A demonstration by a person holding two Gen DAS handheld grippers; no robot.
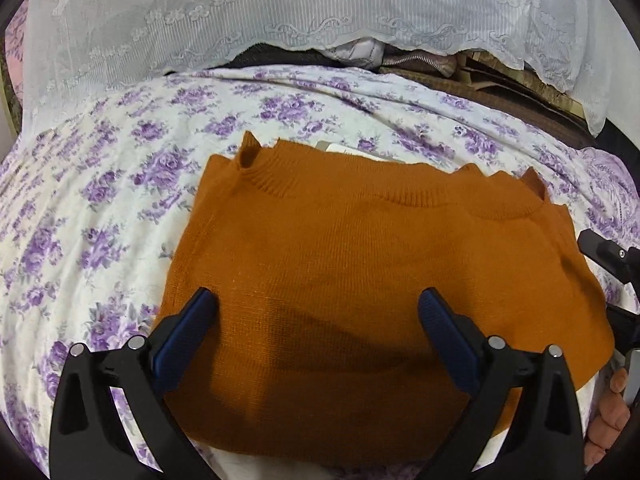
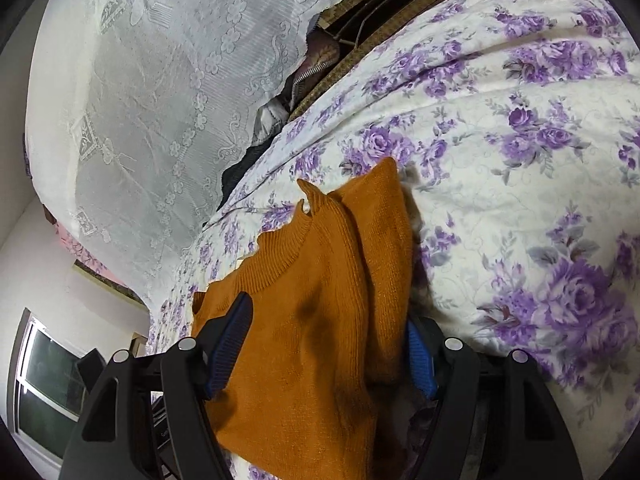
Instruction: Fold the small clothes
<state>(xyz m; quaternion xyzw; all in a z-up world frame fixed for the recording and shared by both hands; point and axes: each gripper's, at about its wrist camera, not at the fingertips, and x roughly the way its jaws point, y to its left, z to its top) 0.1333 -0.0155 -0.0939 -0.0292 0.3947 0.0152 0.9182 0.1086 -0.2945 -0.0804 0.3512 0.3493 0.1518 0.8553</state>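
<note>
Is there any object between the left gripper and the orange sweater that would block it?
Nothing visible does. The left gripper is open directly over the orange sweater, which lies on the floral bedsheet. No other item lies on the sweater between the gripper's fingers.

this is a bedroom in a home: a bed spread with a white quilted cover printed with purple roses [image 1: 120, 184] fills both views, a sheer white lace curtain with embroidered flowers [image 1: 248, 12] hangs behind it over piled clothing with a zip [image 1: 420, 60], and off to the side there's a plain white wall [image 2: 76, 292] with a dark glass window in a pale frame [image 2: 48, 396].
</note>
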